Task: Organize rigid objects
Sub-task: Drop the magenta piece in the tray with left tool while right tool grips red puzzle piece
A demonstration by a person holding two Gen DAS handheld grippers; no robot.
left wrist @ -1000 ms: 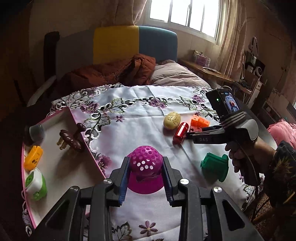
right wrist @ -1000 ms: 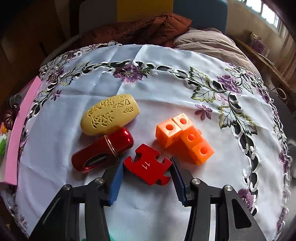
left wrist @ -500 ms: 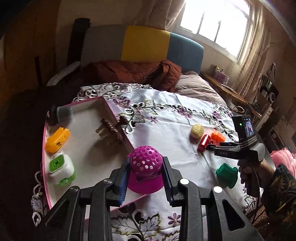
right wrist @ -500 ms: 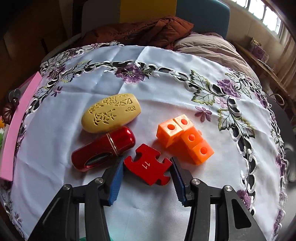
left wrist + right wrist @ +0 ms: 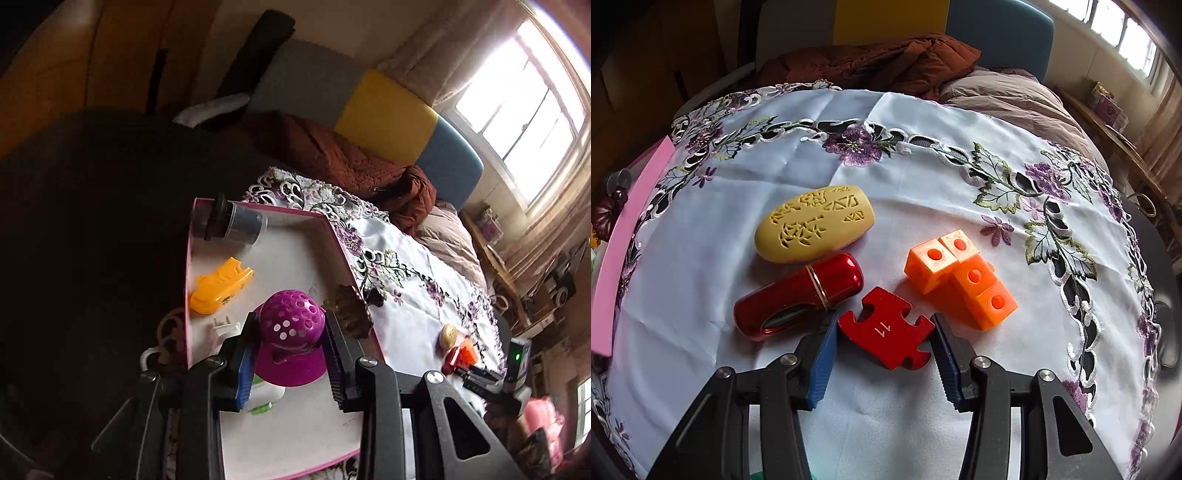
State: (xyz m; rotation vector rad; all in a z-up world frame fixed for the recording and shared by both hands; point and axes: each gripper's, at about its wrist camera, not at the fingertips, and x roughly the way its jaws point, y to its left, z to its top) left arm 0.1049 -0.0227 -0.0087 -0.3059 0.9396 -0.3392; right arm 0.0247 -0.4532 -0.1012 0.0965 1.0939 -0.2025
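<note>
My left gripper (image 5: 290,332) is shut on a magenta perforated dome toy (image 5: 290,336) and holds it above the pink-rimmed tray (image 5: 295,243). In the tray lie an orange toy (image 5: 219,286), a grey jar (image 5: 236,223), a brown figure (image 5: 349,312) and a white-green device (image 5: 264,400). My right gripper (image 5: 884,325) is open, its jaws on either side of a red puzzle piece (image 5: 886,332) marked 11 on the tablecloth. Beside it lie a red capsule (image 5: 798,295), a yellow carved oval (image 5: 814,223) and orange cubes (image 5: 960,275).
The floral white tablecloth (image 5: 905,177) covers the table. The tray's pink wall (image 5: 631,221) stands at the far left in the right wrist view. A brown jacket (image 5: 879,62) and pillow lie beyond the table. The right gripper's body (image 5: 495,376) shows in the left wrist view.
My left gripper has carried the magenta dome toy leftward from over the tablecloth to over the tray. My right gripper has stayed around the red puzzle piece.
</note>
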